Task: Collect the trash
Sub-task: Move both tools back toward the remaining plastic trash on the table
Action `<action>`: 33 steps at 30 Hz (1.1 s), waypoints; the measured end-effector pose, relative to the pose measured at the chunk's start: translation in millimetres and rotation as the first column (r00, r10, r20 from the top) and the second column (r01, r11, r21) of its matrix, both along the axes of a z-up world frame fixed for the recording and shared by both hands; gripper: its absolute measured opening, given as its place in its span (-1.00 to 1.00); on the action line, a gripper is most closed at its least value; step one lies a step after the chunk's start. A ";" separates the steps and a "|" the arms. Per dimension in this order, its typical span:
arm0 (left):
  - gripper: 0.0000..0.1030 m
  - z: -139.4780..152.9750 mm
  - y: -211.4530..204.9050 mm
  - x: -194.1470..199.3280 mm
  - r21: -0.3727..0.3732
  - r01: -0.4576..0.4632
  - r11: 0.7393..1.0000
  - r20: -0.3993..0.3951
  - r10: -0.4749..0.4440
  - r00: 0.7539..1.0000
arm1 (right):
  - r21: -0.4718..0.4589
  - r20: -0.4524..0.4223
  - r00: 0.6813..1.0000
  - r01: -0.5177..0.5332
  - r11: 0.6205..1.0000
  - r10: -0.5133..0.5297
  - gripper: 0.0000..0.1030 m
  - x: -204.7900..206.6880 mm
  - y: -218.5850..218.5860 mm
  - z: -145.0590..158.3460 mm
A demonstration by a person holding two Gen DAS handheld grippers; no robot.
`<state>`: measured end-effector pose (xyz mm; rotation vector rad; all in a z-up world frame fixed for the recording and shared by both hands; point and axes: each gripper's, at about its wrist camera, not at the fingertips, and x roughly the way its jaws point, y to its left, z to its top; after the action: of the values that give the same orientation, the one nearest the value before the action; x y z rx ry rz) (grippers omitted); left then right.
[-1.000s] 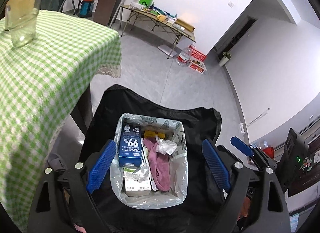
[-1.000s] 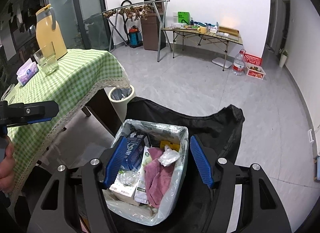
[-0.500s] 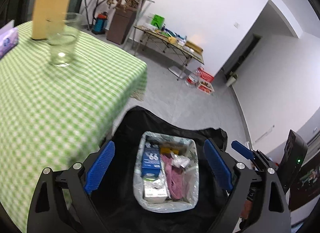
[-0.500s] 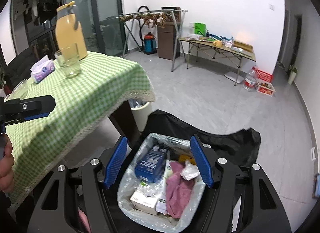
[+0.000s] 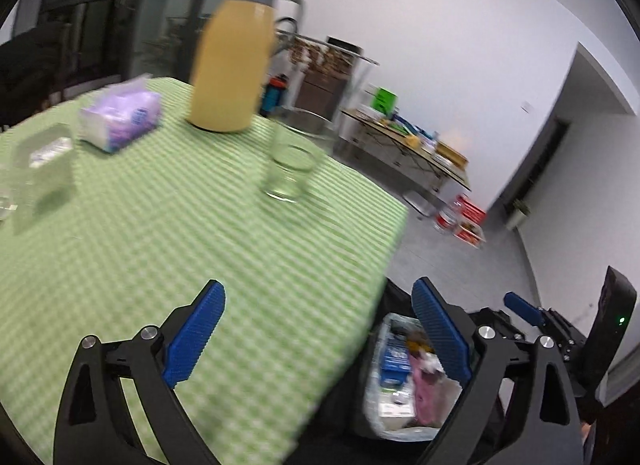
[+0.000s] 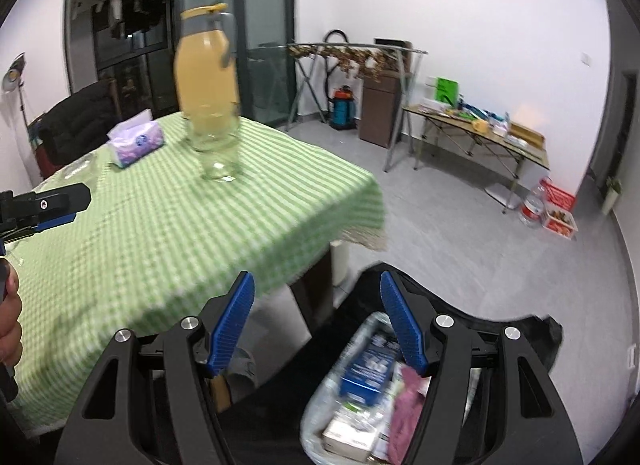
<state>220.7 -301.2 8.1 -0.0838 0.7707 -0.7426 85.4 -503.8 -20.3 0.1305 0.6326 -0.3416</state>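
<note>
A bin lined with a clear bag (image 5: 404, 397) (image 6: 360, 397) sits on a black sheet on the floor beside the table. It holds a blue carton (image 6: 370, 369), a pink cloth (image 6: 406, 413) and a white box (image 6: 348, 437). My left gripper (image 5: 320, 329) is open and empty, over the edge of the green checked table (image 5: 168, 249). My right gripper (image 6: 316, 317) is open and empty, above the gap between the table (image 6: 160, 233) and the bin. The left gripper's tip also shows at the left of the right wrist view (image 6: 48, 201).
On the table stand a yellow jug (image 5: 232, 61) (image 6: 206, 85), a drinking glass (image 5: 290, 169) (image 6: 218, 153), a purple tissue pack (image 5: 120, 117) (image 6: 136, 143) and a clear container (image 5: 40, 169). A white waste bin (image 6: 340, 261) stands under the table corner. A folding table (image 6: 476, 137) stands at the far wall.
Both grippers have lifted and swung left, from over the bin toward the tabletop. The bin has slid to the lower right of both views. Both stay open.
</note>
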 end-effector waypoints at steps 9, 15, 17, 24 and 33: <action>0.77 14.9 100.8 40.5 0.010 -0.178 0.984 0.047 0.177 0.983 | -0.028 0.046 0.989 -0.139 0.990 0.140 0.23 63.4 74.2 23.6; 0.78 21.1 179.5 64.3 -0.010 -0.297 0.955 0.037 0.298 0.954 | -0.042 0.077 0.964 -0.250 0.967 0.253 0.23 100.7 134.2 39.0; 0.78 22.8 204.7 69.6 -0.010 -0.331 0.943 0.041 0.331 0.943 | -0.051 0.083 0.955 -0.282 0.958 0.286 0.23 107.4 150.9 42.5; 0.78 28.9 283.6 88.0 0.004 -0.440 0.898 0.047 0.439 0.897 | -0.065 0.076 0.923 -0.374 0.925 0.378 0.23 138.9 204.9 46.8; 0.76 4.4 382.3 135.4 0.210 -0.548 0.810 0.116 0.536 0.836 | -0.077 0.055 0.879 -0.469 0.880 0.473 0.23 165.1 260.3 47.5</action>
<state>356.2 81.1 12.5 -0.0658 0.7313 -0.1005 250.5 -243.5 27.3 -0.0727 0.5604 0.1181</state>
